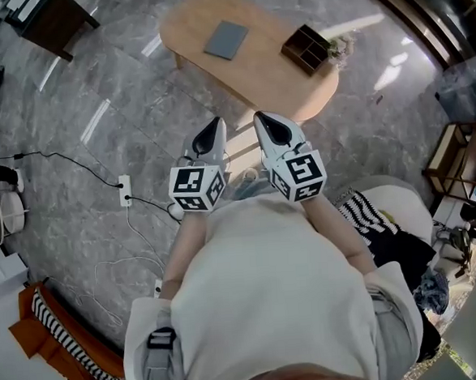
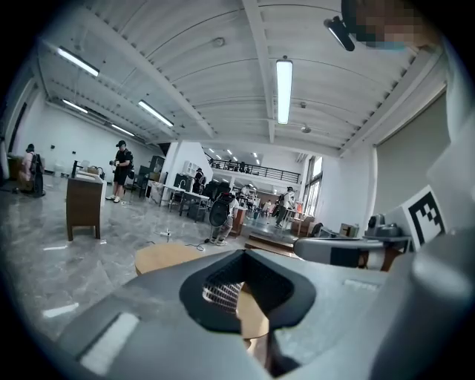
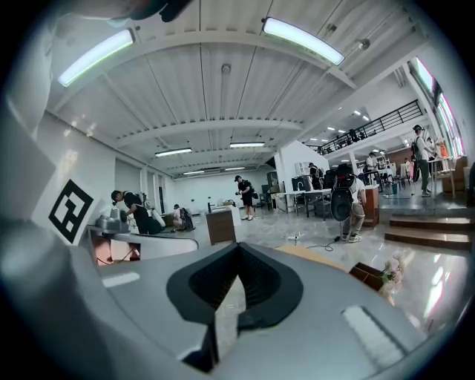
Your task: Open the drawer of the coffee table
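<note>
The oval wooden coffee table (image 1: 254,74) stands ahead of me on the grey marble floor; no drawer front shows in any view. On its top lie a grey pad (image 1: 226,40), a dark wooden organizer box (image 1: 308,48) and a small bunch of flowers (image 1: 339,50). My left gripper (image 1: 216,126) and right gripper (image 1: 264,118) are held side by side, both shut and empty, just short of the table's near edge. The left gripper view looks over shut jaws (image 2: 245,254) at the tabletop (image 2: 159,257). Past the right gripper's (image 3: 236,249) shut jaws, its own view shows the box (image 3: 369,274).
A power strip (image 1: 125,190) with cables lies on the floor to the left. A dark cabinet (image 1: 47,20) stands at the far left, a wooden shelf (image 1: 455,158) at the right. A white seat with striped cloth (image 1: 381,207) is close on my right. People stand far off in the hall.
</note>
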